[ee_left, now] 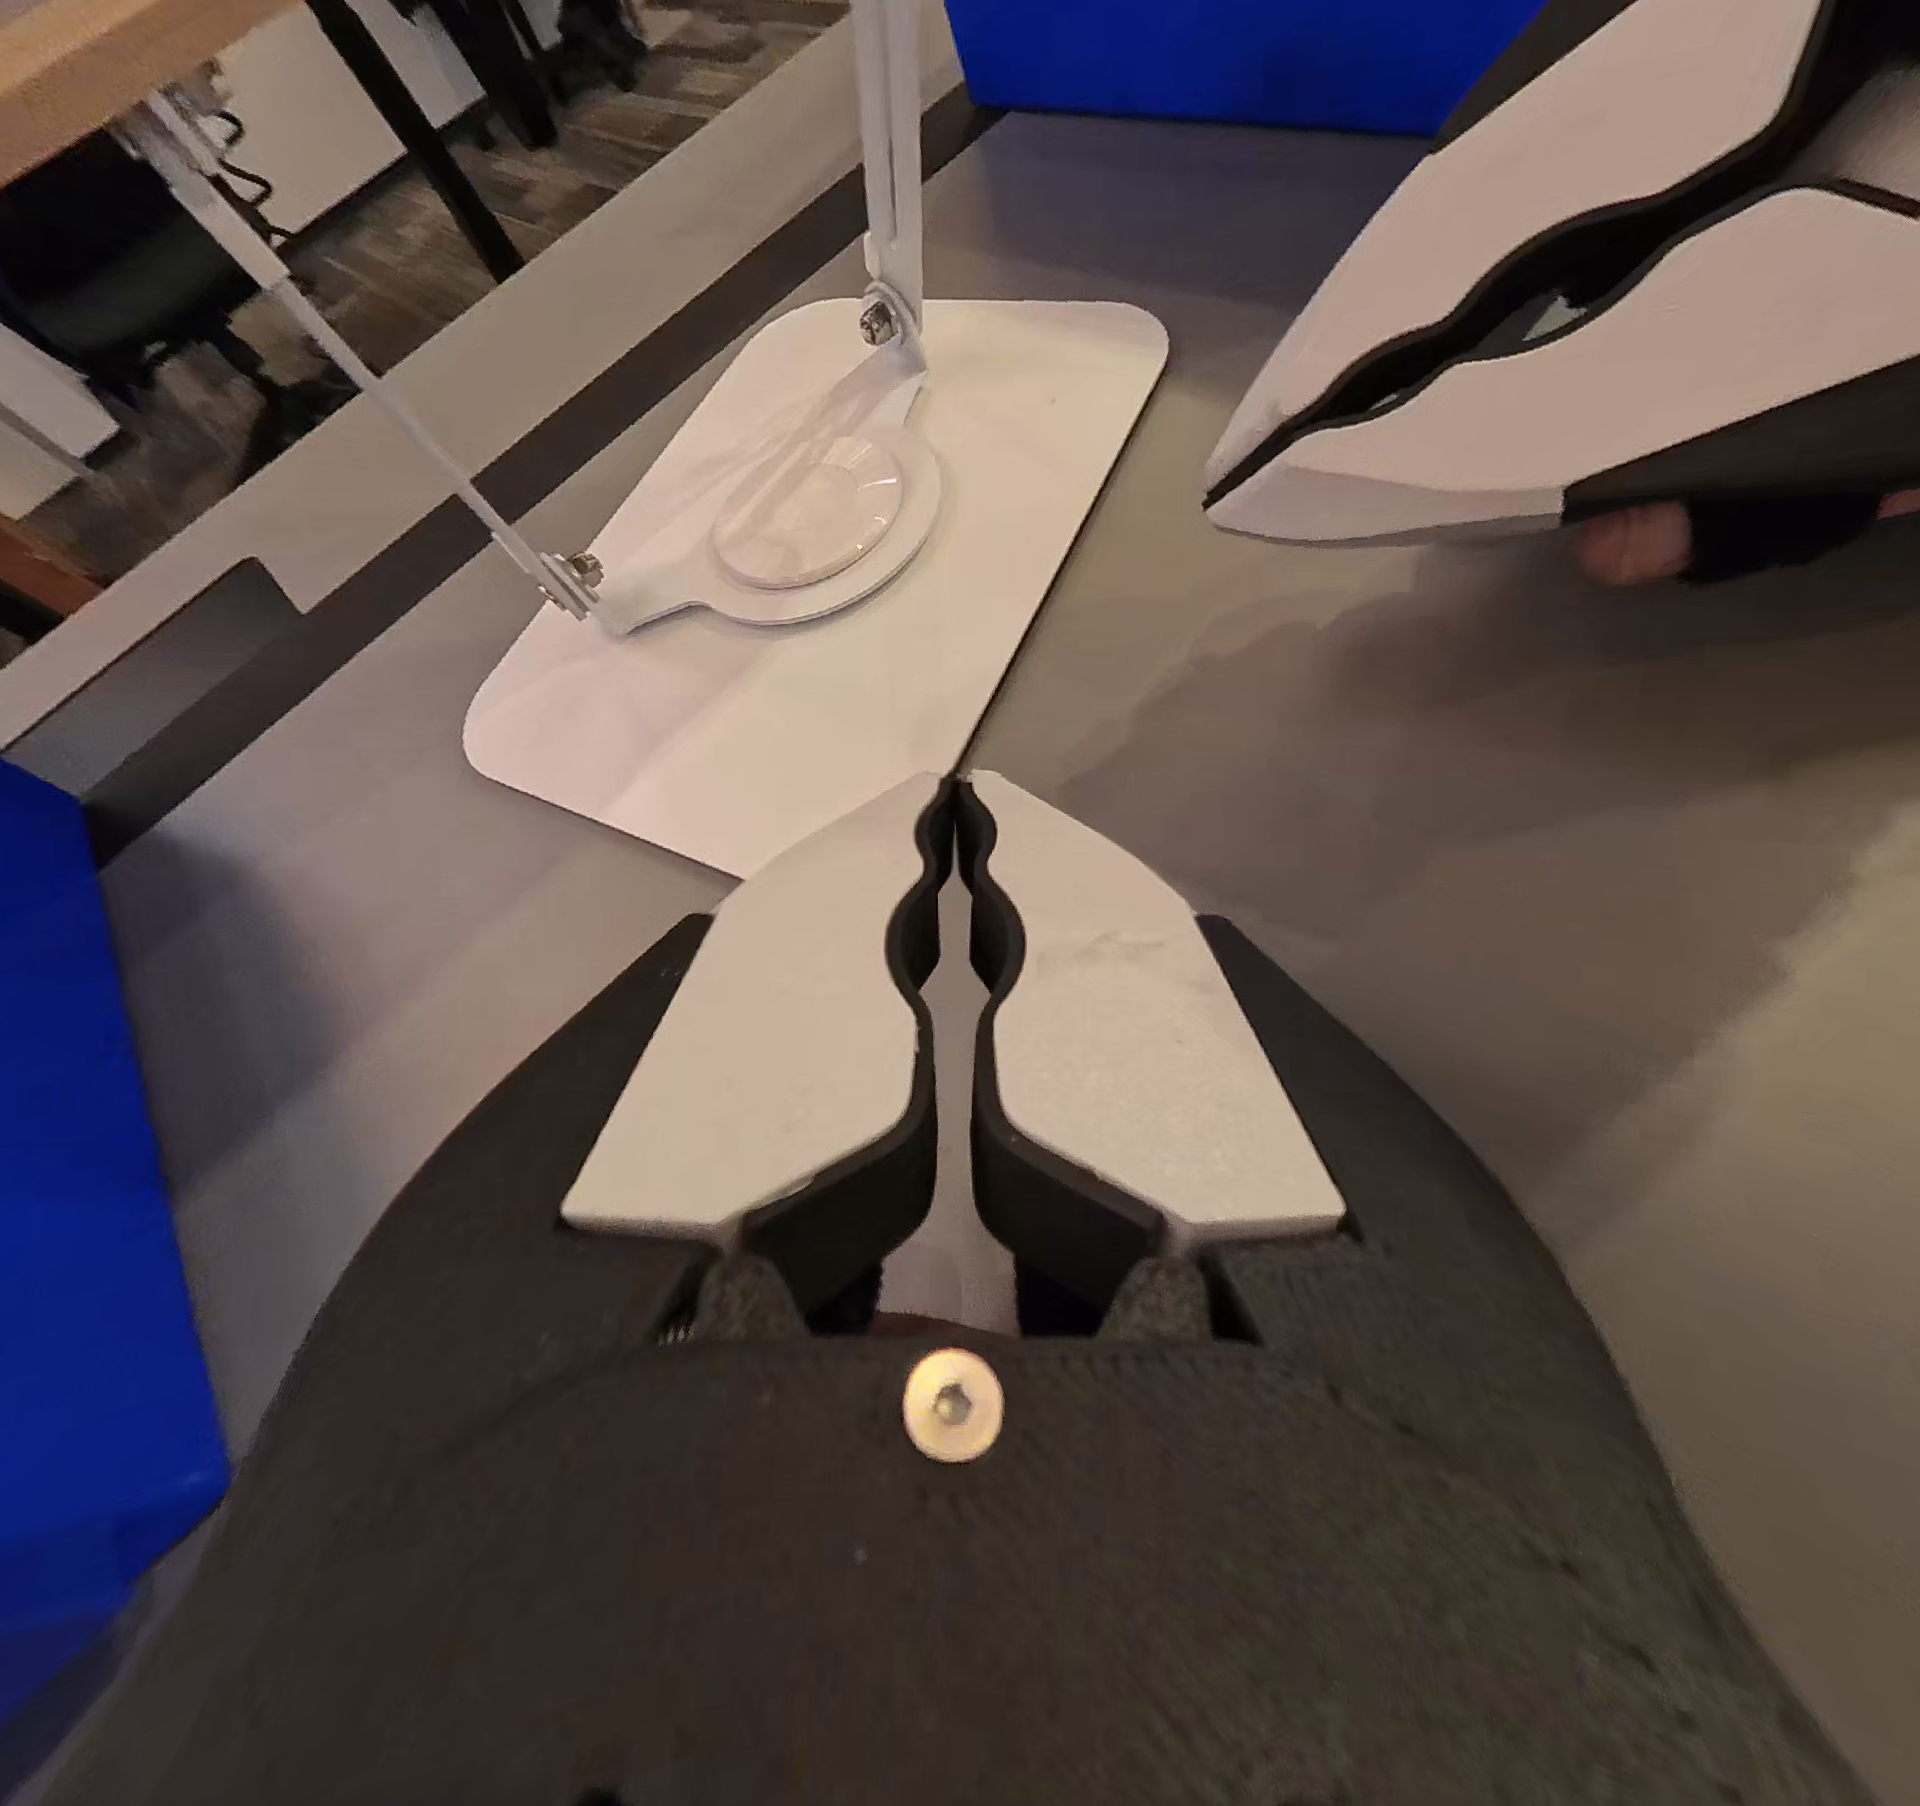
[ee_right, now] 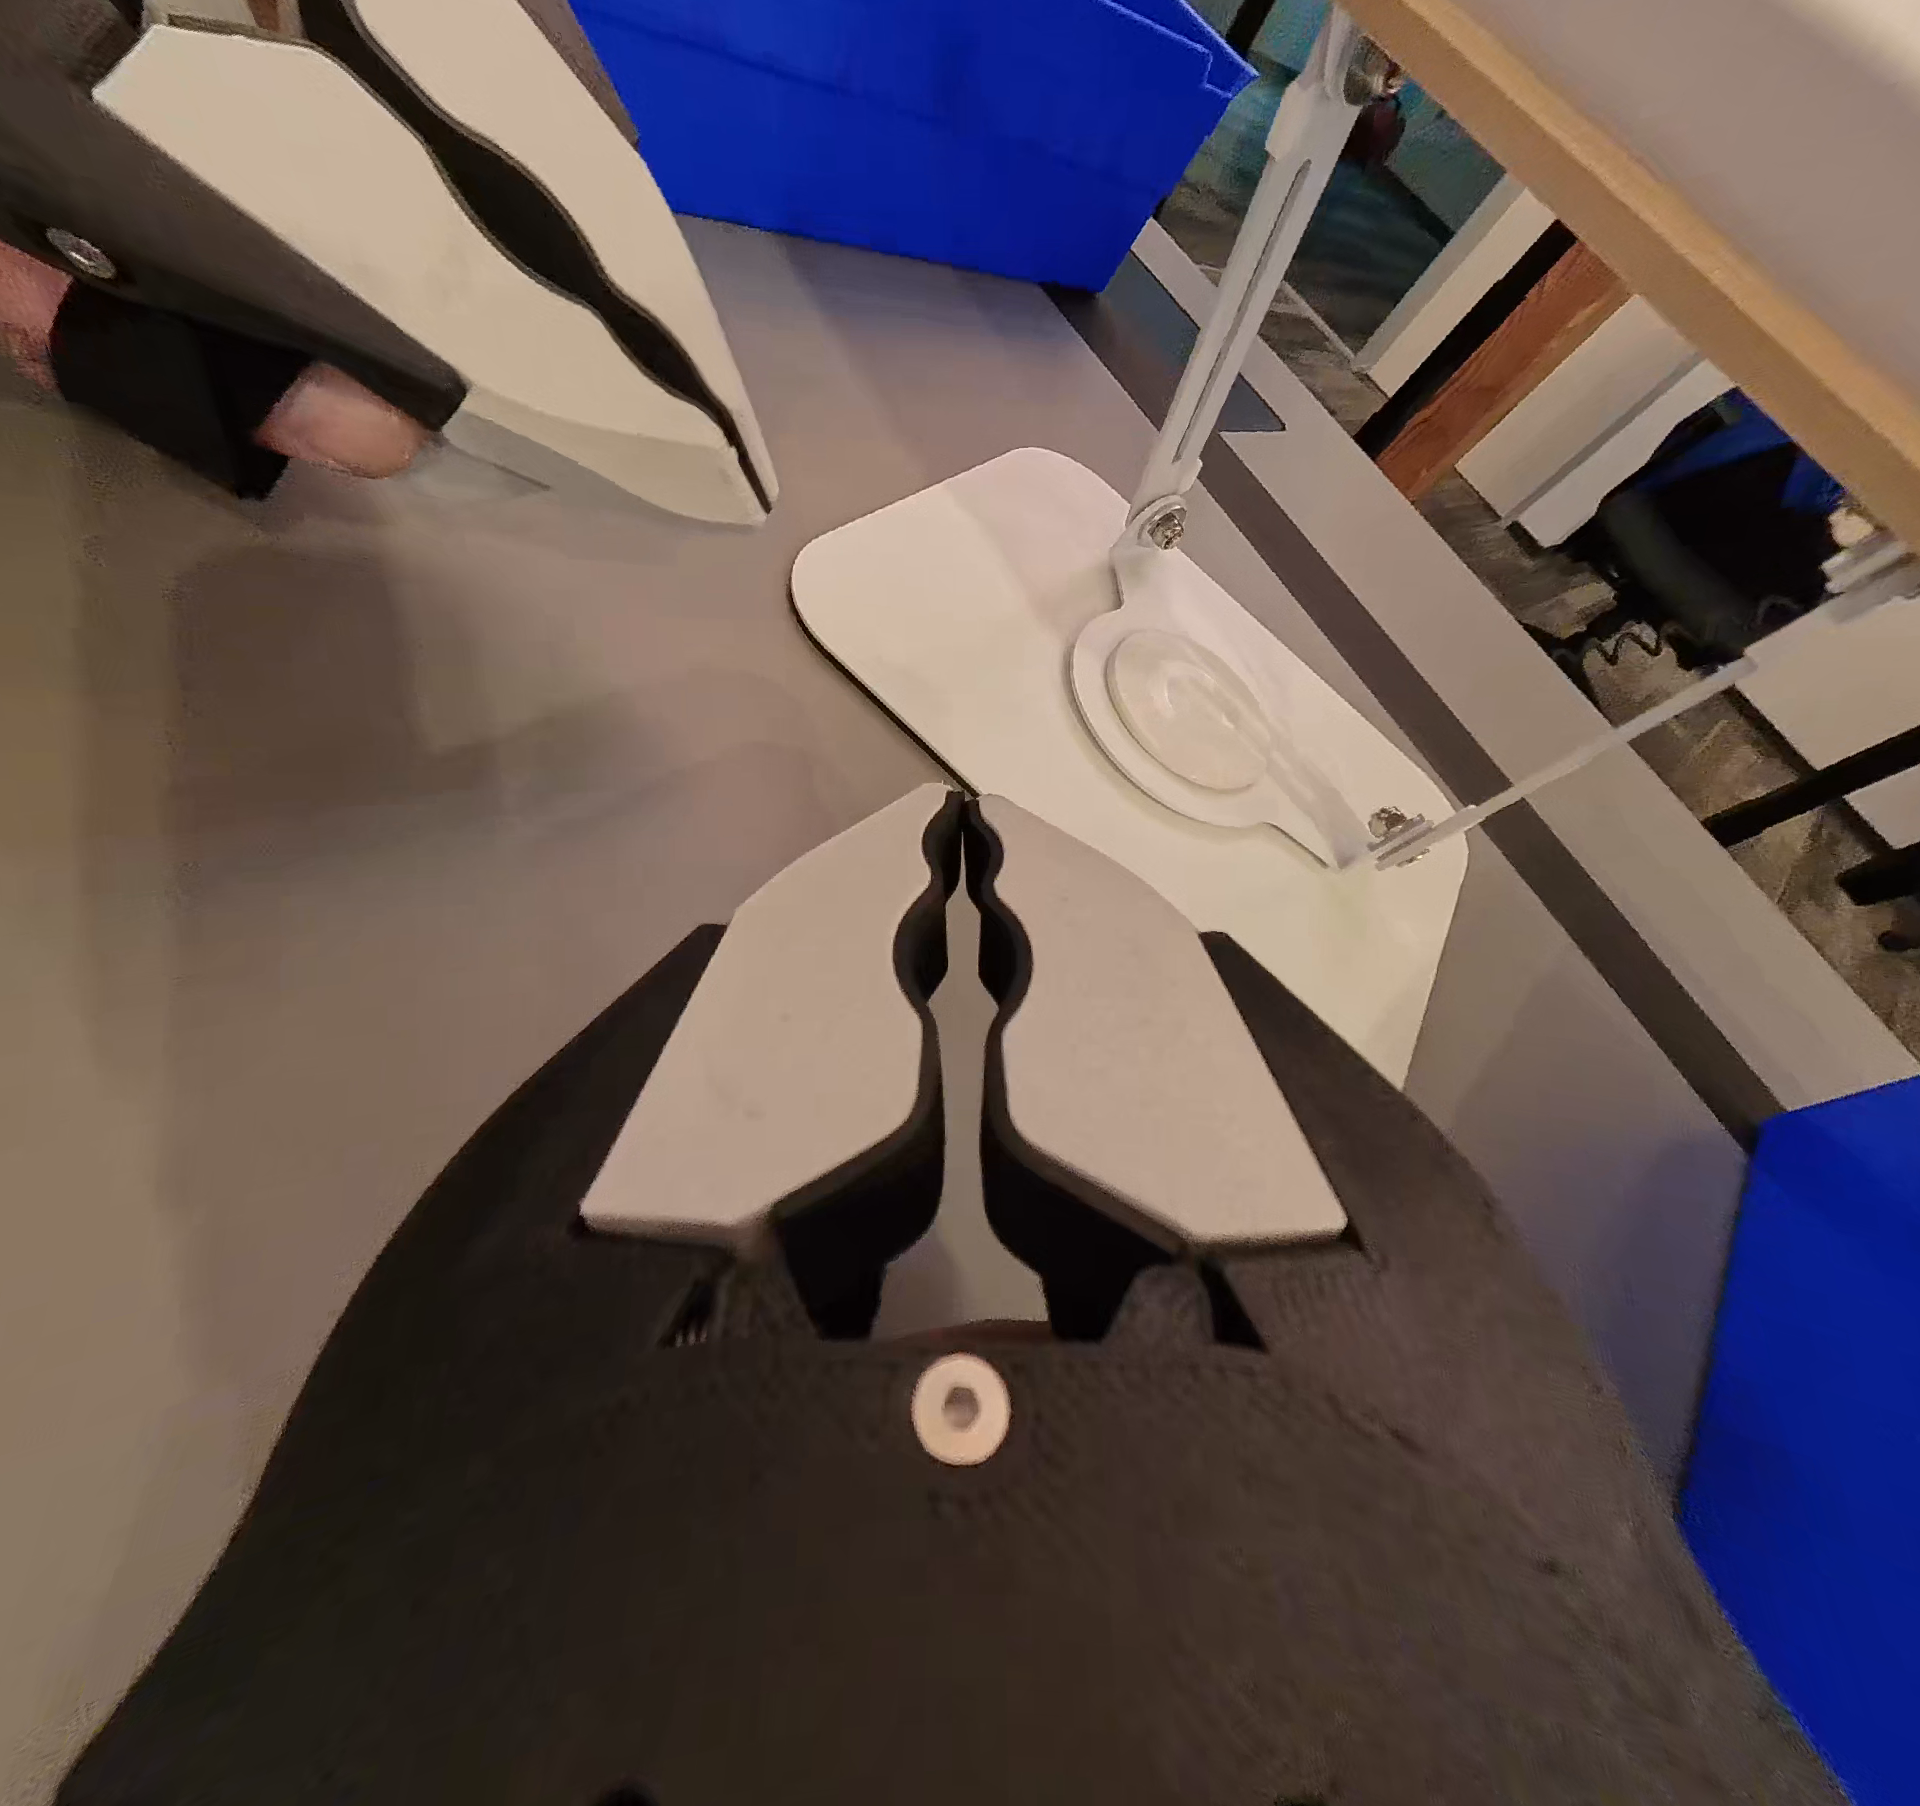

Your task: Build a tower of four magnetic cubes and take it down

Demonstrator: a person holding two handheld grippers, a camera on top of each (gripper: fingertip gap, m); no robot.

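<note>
No magnetic cubes show in either view. My left gripper (ee_left: 956,788) is shut and empty, its tips over the near edge of a white base plate (ee_left: 1039,509) on the grey table (ee_left: 1403,873). My right gripper (ee_right: 961,806) is shut and empty, its tips at the near corner of the same white plate (ee_right: 935,593). The right gripper also shows in the left wrist view (ee_left: 1221,494) at the upper right, shut. The left gripper shows in the right wrist view (ee_right: 758,499) at the upper left, shut. A gloved hand (ee_right: 208,406) holds it.
The white plate carries a white stand with two thin arms (ee_left: 883,146) and a round clear disc (ee_left: 821,530). Blue bins stand at the back (ee_left: 1195,0) and the left (ee_left: 73,1185); in the right wrist view, at the back (ee_right: 883,63) and right (ee_right: 1818,1393). A wooden table edge (ee_right: 1610,156) lies beyond. The grippers' ends are close to 7 cm from one another.
</note>
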